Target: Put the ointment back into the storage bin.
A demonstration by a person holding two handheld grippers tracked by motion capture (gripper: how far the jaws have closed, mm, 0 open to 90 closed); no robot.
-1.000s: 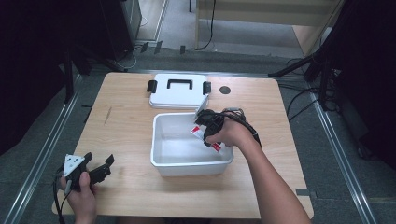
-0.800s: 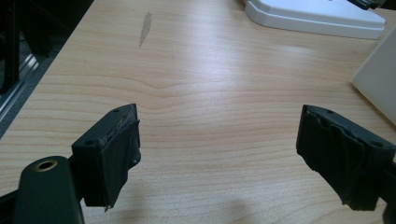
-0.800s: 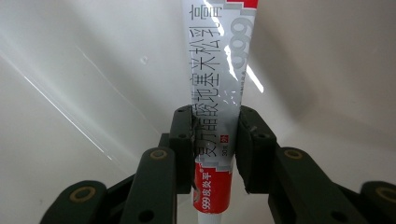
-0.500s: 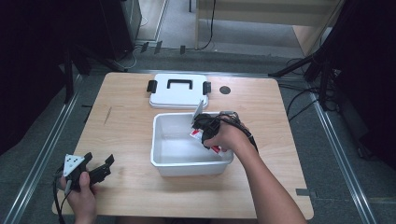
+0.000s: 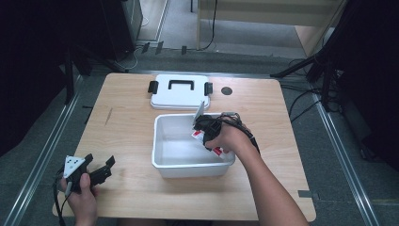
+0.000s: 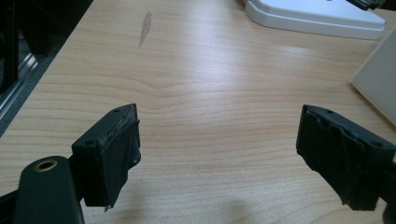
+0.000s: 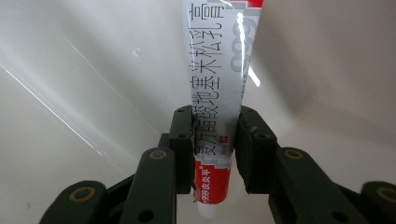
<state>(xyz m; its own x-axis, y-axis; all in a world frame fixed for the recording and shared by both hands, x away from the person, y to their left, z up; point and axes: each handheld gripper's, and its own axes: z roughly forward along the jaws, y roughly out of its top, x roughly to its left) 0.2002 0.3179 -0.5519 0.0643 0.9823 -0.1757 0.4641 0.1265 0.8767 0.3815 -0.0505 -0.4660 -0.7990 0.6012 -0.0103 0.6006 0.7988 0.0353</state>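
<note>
Right gripper [image 5: 205, 132] reaching down into the white tub [image 5: 162, 162], pinching a tube [image 7: 215, 88], left gripper [image 5: 101, 168] spread wide, low over the table [image 6: 205, 88], lid [image 5: 179, 92] beyond the tub

My right gripper [image 5: 205, 128] hangs inside the white bin [image 5: 164, 153] at its far right corner, with something red and white [image 5: 217, 151] under my hand. The bin sits mid-table; its white lid [image 5: 180, 92] with black handle and clips lies just beyond it, near the far edge. My left gripper [image 5: 101, 170] rests near the table's [image 5: 127, 117] near left corner, jaws apart.
</note>
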